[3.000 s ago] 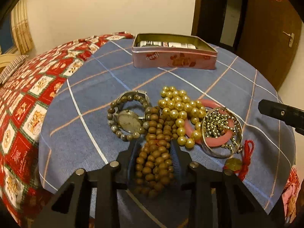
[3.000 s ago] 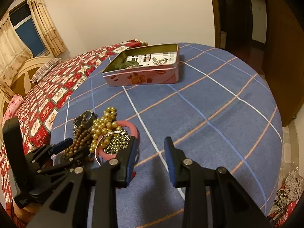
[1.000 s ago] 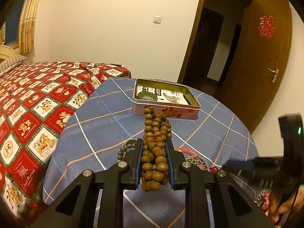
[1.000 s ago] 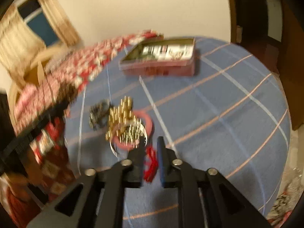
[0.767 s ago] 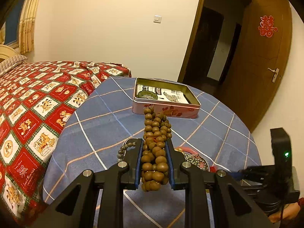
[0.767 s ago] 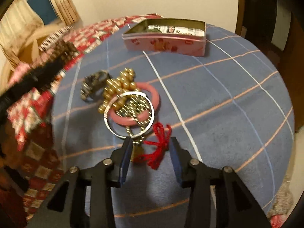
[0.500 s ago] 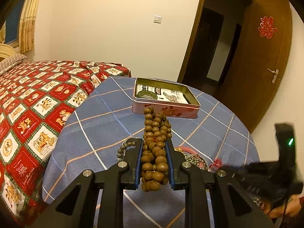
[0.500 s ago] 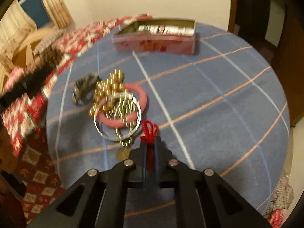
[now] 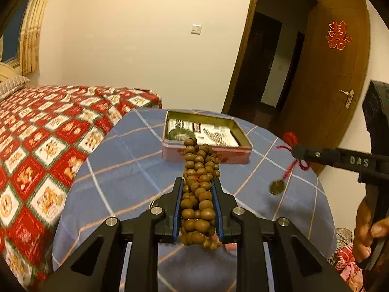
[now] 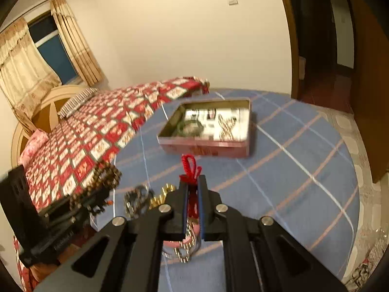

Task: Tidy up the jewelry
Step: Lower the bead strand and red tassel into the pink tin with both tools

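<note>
A bundle of brown wooden beads is clamped between the jaws of the left gripper, and is held in the air above the blue checked table, on the near side of the tin. The beads stick out past the fingertips toward the tin and hang a little below the pads at the near end. The tin is seen standing open at the far side of the table, pink-walled, with a dark round piece and some pale metal pieces lying inside; what these are cannot be told. A red cord is pinched in the closed jaws of the right gripper, with its loop standing up past the fingertips on the near side of the tin. In the left wrist view the same cord is seen to the right of the tin, clear of the table, with a round brass charm dangling from its lower end. More jewelry is left on the table nearer than the tin: gold beads, a watch and a pink bangle under the right gripper, all blurred. A red patterned bedspread is seen to the left of the tin, beyond the table edge.
</note>
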`<state>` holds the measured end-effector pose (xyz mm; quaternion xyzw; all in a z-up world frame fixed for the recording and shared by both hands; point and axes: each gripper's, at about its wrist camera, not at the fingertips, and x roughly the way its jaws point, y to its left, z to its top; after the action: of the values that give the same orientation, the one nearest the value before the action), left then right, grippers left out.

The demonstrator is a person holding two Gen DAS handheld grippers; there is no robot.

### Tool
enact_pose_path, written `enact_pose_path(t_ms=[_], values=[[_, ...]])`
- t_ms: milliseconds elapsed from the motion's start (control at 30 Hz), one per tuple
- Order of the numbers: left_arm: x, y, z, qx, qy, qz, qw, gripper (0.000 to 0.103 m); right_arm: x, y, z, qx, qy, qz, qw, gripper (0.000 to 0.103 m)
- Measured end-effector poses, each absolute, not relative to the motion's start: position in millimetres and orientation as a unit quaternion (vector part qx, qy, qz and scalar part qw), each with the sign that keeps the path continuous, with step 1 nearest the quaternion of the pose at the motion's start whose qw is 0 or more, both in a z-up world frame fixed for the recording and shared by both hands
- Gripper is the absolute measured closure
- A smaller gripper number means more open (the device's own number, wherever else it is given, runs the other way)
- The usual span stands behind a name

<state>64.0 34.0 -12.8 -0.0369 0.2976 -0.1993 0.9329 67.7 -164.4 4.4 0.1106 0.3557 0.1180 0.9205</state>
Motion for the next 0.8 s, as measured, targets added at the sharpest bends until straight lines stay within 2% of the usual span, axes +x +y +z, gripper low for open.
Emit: enact_pose_path(t_ms=[467,800], values=[[140,-3,5,-0.042,0.279,-0.224,0.933,0.081,147,-181,27,0.136,0.321,0.118,0.93,0.093],[204,-32,-8,-0.041,0.298,-0.224,0.927,0.081,208,-190,8,0.142,0.33,0.093,0.928,0.093]])
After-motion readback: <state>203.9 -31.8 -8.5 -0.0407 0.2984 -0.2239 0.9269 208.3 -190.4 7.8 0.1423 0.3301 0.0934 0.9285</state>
